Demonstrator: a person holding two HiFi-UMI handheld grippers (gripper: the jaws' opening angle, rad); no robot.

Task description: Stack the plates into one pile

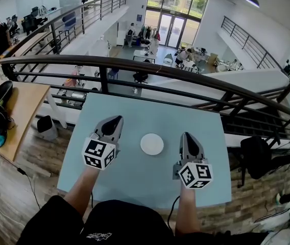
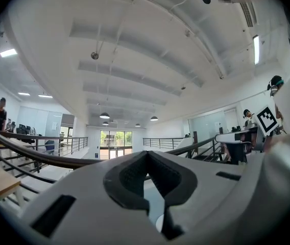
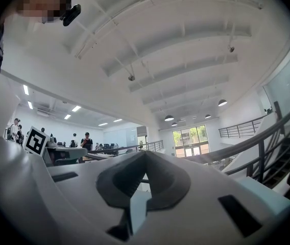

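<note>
Closest to you is your own lap in black clothing (image 1: 109, 223), with both bare forearms reaching out from it over the pale blue table (image 1: 135, 106). Off the table's left edge a wooden desk (image 1: 25, 111) carries dark bags and cables. Your left gripper (image 1: 115, 120) lies level over the left half of the tabletop and points away from you, its marker cube (image 1: 99, 153) sitting just above your wrist. In the left gripper view its jaws are closed tip to tip with nothing caught between the dark pads; only the blue tabletop and the far railing show through the hollow beneath the tips. The white plate (image 1: 151, 144) sits flat on the table between the two grippers, near both and touching neither, a little nearer the left one. From above you cannot tell whether it is a single plate or several already piled. Your right gripper (image 1: 186, 136) rests to the right of the plate and slightly closer to you, also level and pointing away, with its marker cube (image 1: 195, 174) at your wrist. The right gripper view shows its jaws pressed fully together and empty. Beyond the table's far edge the dark metal railing (image 1: 186, 74) runs across, and a black bag (image 1: 257, 154) stands on the floor past the right edge.
</note>
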